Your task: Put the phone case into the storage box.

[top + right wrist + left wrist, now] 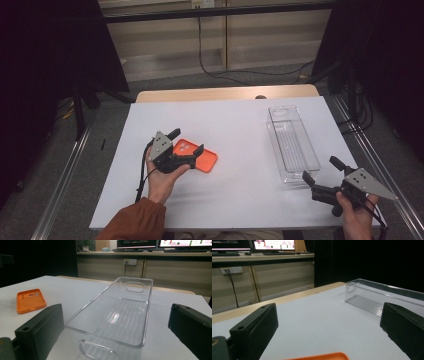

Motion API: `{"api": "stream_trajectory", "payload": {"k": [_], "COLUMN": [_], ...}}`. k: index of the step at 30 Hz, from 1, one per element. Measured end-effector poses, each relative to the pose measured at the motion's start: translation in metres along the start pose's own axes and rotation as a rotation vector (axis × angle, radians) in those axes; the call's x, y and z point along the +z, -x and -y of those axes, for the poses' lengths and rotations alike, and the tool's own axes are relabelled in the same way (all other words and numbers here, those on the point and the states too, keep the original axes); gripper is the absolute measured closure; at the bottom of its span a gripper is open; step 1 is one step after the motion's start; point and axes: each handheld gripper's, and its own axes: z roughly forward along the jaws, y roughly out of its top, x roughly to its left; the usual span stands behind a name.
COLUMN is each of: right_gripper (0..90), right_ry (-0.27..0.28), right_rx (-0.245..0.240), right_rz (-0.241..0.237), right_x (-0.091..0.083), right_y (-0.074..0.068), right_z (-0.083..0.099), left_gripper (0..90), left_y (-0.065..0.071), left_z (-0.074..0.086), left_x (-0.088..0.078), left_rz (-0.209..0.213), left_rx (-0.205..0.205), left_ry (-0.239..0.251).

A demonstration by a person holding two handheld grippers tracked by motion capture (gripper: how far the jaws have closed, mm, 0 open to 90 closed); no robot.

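The left gripper (186,142) is held by a hand in a rust-brown sleeve (137,222), low over the left part of the white table top (235,165). It is pointed to the right and a little away from the person. Its two black jaws are spread wide, and nothing is held between them. The flat orange phone case (199,155) is seen lying on the table right under and between these jaws. Whether it is touched by them cannot be told. The long side of the case is laid slanting, from the far left toward the near right. Its camera hole end is turned to the far left.

The right gripper (320,169) is held near the right front corner of the table. It is pointed to the left and away, toward the near end of the long clear plastic box (292,145). Its jaws are also spread wide and nothing is gripped. The box is laid with its long side running away from the person.
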Motion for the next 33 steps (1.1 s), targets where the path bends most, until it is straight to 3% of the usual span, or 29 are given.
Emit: {"api": "stream_trajectory", "payload": {"k": [10,16,18,23,27,33], "right_gripper": [0.0,0.0,0.0,0.0,0.0,0.0], "right_ry": [-0.003,-0.003,-0.003,-0.003,-0.004,-0.001], "right_rx": [0.0,0.005,0.002,0.004,0.002,0.002], "right_rz": [0.001,-0.001,-0.002,-0.003,-0.002,-0.007], "right_x": [0.001,0.001,0.0,0.001,0.001,0.0], "right_y": [0.0,0.0,0.0,0.0,0.0,0.0], "right_z": [0.0,0.0,0.0,0.001,0.001,0.0], "left_gripper": [1.9,2.7,2.9,9.4,17.4,27.2], "left_y": [-0.006,-0.008,-0.01,-0.014,-0.015,-0.013], "left_z": [-0.005,-0.006,-0.007,-0.004,-0.002,-0.004], "left_x": [0.019,0.029,0.032,0.034,0.035,0.035], "left_rz": [-0.012,-0.018,-0.017,-0.007,0.019,0.047], "left_rx": [-0.006,0.012,0.0,0.003,-0.027,-0.07], "left_ry": [0.009,-0.012,-0.013,-0.03,-0.065,-0.035]}}
